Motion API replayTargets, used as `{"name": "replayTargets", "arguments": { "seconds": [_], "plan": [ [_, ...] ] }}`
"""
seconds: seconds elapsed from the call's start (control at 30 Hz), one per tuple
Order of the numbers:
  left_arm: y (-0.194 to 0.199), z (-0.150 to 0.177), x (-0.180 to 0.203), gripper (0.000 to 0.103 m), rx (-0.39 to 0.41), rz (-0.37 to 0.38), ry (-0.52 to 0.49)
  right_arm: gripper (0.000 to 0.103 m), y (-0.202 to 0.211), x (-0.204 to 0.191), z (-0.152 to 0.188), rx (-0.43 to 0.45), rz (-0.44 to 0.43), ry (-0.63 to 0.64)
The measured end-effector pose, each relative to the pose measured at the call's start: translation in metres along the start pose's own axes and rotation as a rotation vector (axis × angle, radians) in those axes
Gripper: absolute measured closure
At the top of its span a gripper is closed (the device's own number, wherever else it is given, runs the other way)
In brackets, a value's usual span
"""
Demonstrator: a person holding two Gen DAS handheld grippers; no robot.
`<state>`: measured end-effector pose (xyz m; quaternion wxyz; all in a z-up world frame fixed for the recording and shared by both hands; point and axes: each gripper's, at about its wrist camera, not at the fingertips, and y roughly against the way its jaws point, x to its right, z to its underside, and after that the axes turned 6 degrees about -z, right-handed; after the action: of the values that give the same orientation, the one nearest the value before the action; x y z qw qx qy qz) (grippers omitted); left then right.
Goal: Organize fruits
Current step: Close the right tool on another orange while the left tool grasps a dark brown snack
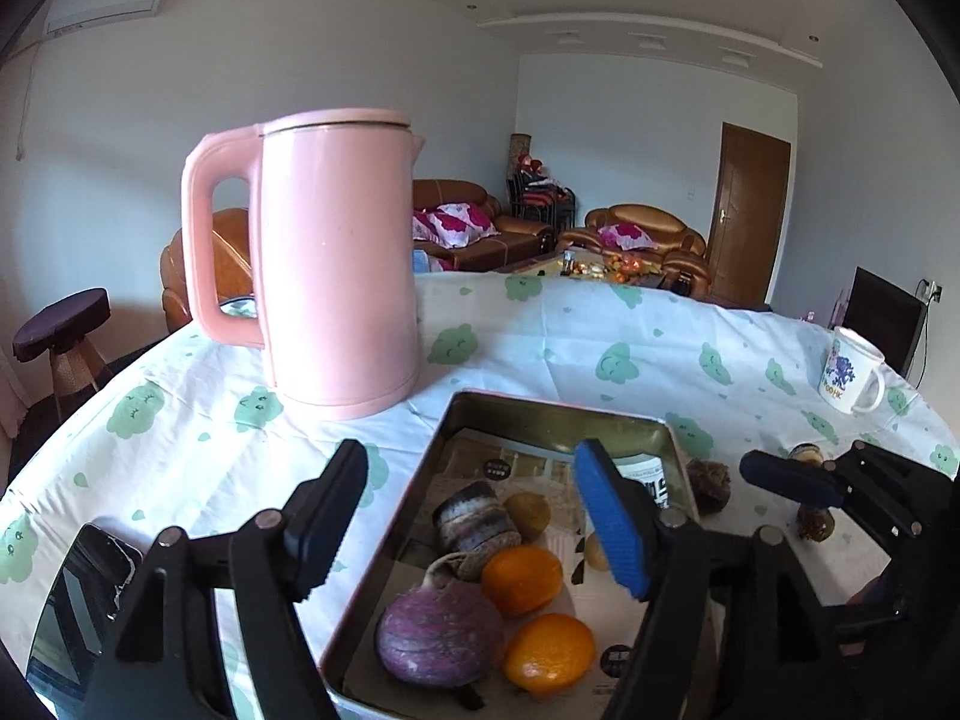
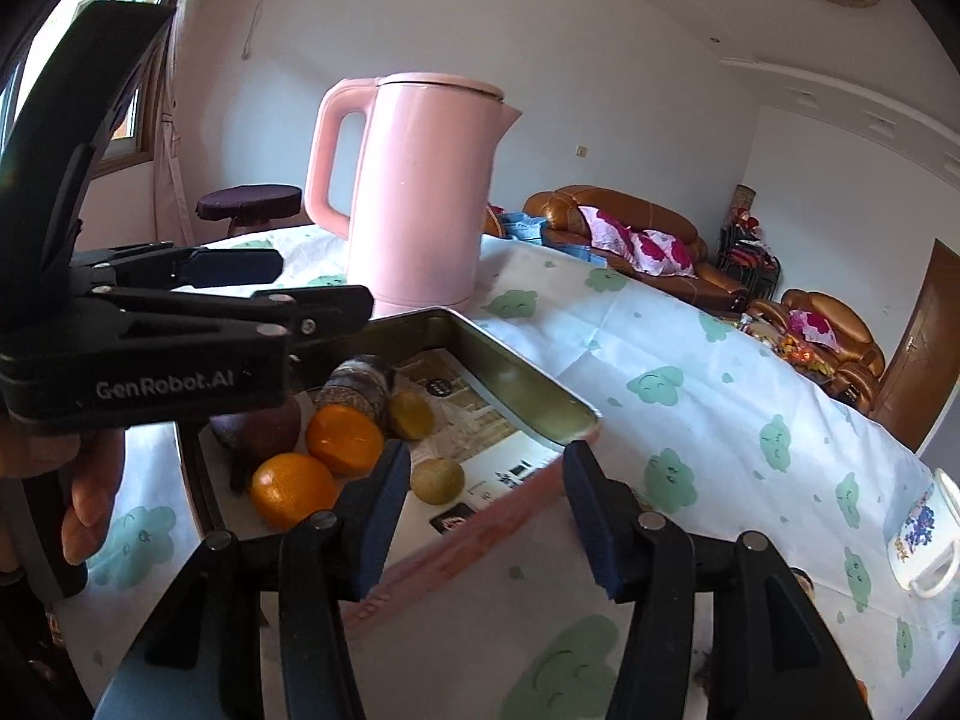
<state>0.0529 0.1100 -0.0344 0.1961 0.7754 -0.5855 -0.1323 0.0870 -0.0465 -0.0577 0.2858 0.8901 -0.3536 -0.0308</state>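
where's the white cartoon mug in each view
Left wrist view: the white cartoon mug stands upright at the far right on the tablecloth.
Right wrist view: the mug sits at the lower right edge, looking tilted by the lens.
Shared landmark: the pink kettle.

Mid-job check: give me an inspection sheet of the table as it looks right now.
Surface: round table under a white tablecloth printed with green clouds.
Job's things: metal tray lined with printed paper, holding two oranges, two kiwis, a purple turnip-like root and a banded brown root piece. Two dark brown lumpy items lie on the cloth outside it; I cannot tell what they are.
Clutter: pink kettle behind the tray, printed mug at the edge, dark phone-like slab.
Grippers: left claw open over the tray, empty; right claw open at the tray's rim, empty.
Cables: nothing seen on the table.
Surroundings: sofas, stool, wooden door.
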Motion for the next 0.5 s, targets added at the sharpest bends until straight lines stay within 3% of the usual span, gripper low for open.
{"name": "replayTargets", "arguments": {
  "seconds": [0.13, 0.27, 0.5],
  "plan": [
    [0.009, -0.002, 0.019, 0.027, 0.020, 0.037, -0.023, 0.047, 0.031, 0.035, 0.010, 0.031, 0.063, -0.076],
    [0.012, -0.001, 0.042, 0.027, 0.019, 0.072, -0.058, 0.037, 0.062, 0.074, 0.026, 0.048, 0.175, -0.166],
    [0.015, 0.006, 0.085, 0.027, 0.006, 0.141, -0.131, 0.037, 0.091, 0.132, 0.059, 0.030, 0.321, -0.304]
  ]
}}
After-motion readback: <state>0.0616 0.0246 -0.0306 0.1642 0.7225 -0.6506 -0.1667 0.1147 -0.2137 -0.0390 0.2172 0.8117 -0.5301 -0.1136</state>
